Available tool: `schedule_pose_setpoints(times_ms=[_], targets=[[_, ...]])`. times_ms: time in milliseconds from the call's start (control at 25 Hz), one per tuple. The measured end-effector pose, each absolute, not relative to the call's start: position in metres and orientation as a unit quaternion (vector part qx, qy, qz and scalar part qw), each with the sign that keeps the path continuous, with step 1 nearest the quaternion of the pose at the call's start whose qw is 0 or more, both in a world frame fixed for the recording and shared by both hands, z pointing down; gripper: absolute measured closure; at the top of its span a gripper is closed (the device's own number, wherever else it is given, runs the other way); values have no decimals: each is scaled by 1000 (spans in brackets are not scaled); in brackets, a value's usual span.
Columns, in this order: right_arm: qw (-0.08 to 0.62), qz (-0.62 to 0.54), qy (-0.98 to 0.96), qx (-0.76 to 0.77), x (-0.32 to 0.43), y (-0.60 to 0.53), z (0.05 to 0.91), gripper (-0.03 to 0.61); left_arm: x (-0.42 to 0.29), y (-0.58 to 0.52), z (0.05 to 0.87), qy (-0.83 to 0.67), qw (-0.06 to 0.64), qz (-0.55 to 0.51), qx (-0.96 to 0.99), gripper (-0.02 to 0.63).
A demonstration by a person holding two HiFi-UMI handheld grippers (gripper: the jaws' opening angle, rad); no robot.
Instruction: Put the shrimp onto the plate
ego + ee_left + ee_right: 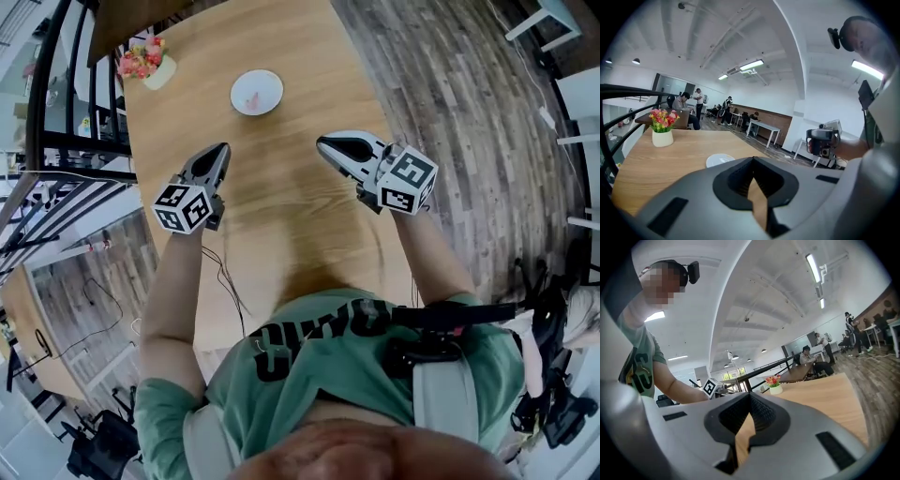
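Head view: the shrimp point(250, 97), a faint pink speck, sits on the plate point(272, 84) at twelve o'clock on the tabletop point(281, 216). Left claw point(223, 148) at the plate's seven o'clock, closed, empty. Right claw point(323, 142) at five, closed too, nothing in it. Flowers point(142, 58) at ten.

Surface point(281, 197) is matt light wood; plate point(257, 92) on it glossy white; my fingers point(693, 187) smooth matt grey plastic.

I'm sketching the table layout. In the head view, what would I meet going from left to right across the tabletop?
flower pot → left tool → white plate → right tool
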State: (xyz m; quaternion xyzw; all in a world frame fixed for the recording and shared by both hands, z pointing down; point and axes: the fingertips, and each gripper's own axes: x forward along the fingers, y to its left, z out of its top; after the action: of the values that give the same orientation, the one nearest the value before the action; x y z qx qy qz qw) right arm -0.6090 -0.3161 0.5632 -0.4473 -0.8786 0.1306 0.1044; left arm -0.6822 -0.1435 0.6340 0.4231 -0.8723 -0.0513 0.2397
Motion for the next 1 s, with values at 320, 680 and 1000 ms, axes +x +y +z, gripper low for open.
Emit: schedule_pose_setpoints(times_ms=[320,680,1000], targets=[[99,117,-879,-451,-587,-261,525,572,-629,-57,562,-889,182,-87,410,609],[101,118,-878,-452,-569,-189,484,572,-557,54,501,-905,123,-95,396,609],[83,101,-870,-475,-541,-120,433,574,-491,132,479,-912,111,-65,390,609]])
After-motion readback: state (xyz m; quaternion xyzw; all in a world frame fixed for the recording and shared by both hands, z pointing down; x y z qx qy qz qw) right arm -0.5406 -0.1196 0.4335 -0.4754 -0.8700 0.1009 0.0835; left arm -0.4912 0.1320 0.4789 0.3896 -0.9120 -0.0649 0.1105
